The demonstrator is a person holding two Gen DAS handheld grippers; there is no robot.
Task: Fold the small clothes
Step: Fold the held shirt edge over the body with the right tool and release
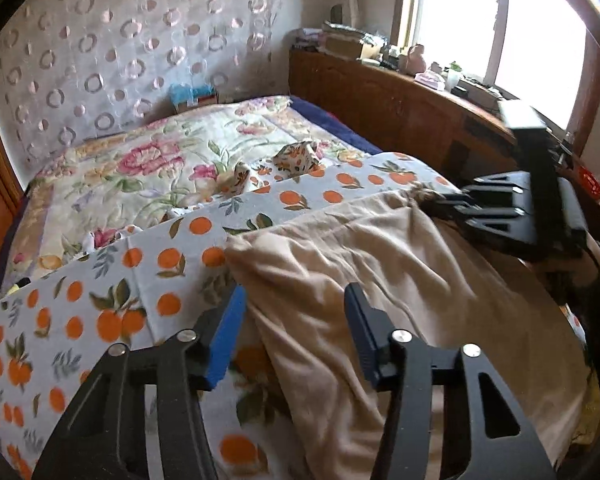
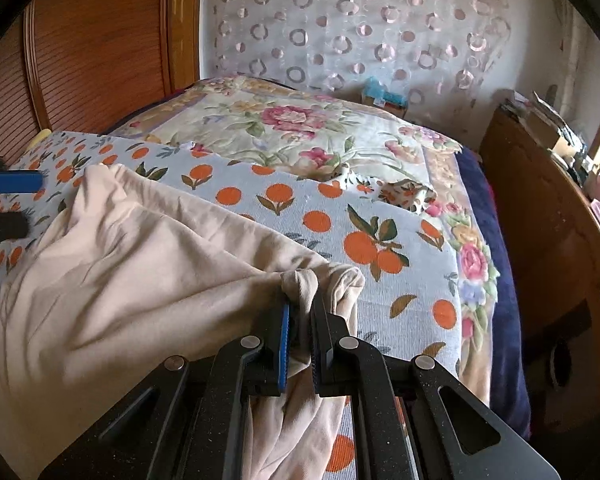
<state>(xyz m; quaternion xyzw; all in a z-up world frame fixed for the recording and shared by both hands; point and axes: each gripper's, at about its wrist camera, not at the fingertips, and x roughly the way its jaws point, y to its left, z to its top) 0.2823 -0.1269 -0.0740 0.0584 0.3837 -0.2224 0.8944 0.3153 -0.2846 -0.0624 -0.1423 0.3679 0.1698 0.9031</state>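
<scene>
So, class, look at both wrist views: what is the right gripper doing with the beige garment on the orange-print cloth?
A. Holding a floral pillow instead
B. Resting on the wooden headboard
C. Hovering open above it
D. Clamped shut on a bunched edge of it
D: in the right wrist view the right gripper has its pads closed on a gathered edge of the beige garment, which lies on the orange-print cloth.
</scene>
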